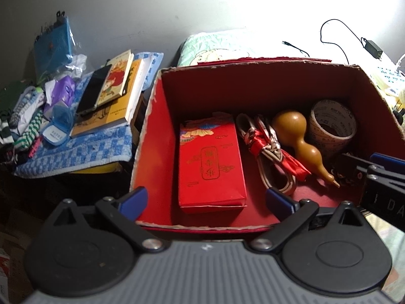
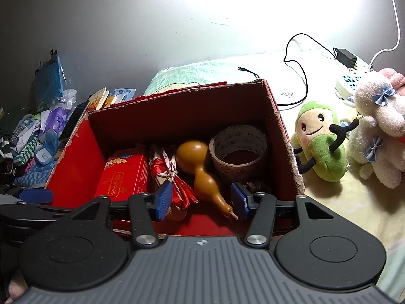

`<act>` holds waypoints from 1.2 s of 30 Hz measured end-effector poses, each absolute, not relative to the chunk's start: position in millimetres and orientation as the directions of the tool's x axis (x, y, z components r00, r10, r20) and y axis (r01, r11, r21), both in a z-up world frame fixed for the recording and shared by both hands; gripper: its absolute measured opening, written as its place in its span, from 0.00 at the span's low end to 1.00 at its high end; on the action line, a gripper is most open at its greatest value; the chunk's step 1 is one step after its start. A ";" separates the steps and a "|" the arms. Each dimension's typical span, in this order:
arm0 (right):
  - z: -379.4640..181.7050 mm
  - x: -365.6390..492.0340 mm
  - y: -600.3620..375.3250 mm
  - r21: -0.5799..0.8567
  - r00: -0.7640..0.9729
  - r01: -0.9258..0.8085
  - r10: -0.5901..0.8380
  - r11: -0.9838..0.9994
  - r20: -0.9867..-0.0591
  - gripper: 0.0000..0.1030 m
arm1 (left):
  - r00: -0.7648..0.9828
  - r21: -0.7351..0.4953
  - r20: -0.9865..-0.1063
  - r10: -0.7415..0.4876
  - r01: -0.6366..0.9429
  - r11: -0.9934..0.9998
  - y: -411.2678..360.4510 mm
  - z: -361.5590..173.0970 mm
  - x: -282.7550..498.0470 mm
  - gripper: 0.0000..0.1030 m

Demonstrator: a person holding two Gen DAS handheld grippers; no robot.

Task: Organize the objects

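Gourd (image 2: 202, 167) lies between right hand-held gripper (image 2: 201, 200) pads, spread wide, empty; left hand-held gripper (image 1: 206, 198) likewise wide. Smooth tapered neck may slip sideways on closing.

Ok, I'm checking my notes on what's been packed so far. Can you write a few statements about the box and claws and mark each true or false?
1. The gourd lies inside the red box. True.
2. The tape roll sits outside the box. False: it is inside, beside the gourd.
3. The right claw grips the gourd. False: it is open, empty.
4. The left claw is open. True.
5. The green plush toy lies outside the box. True.
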State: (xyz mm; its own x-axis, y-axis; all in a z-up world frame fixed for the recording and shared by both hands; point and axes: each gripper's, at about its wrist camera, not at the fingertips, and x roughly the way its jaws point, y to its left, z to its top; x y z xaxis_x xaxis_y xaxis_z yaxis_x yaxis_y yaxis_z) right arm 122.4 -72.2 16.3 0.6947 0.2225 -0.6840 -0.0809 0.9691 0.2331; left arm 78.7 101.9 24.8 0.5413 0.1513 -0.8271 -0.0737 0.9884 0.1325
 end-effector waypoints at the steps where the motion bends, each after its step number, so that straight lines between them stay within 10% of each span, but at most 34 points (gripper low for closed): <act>1: 18.1 121.8 -74.0 0.234 0.700 -0.076 0.219 0.969 -0.680 0.53 | 0.546 0.120 -0.826 0.143 -0.078 0.990 102.7 27.5 77.5 0.96; 36: 34.0 78.2 -66.4 0.316 0.623 -0.121 0.320 0.941 -0.714 0.60 | 0.441 0.168 -0.879 0.183 -0.074 0.983 102.6 39.1 35.4 0.97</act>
State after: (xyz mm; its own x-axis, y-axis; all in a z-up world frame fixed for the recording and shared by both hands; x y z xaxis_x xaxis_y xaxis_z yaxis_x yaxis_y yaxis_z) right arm 78.2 -66.4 34.0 0.6232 0.3200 -0.7136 -0.1209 0.9409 0.3163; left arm 35.4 102.6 39.1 0.4408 0.1831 -0.8787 -0.0741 0.9831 0.1676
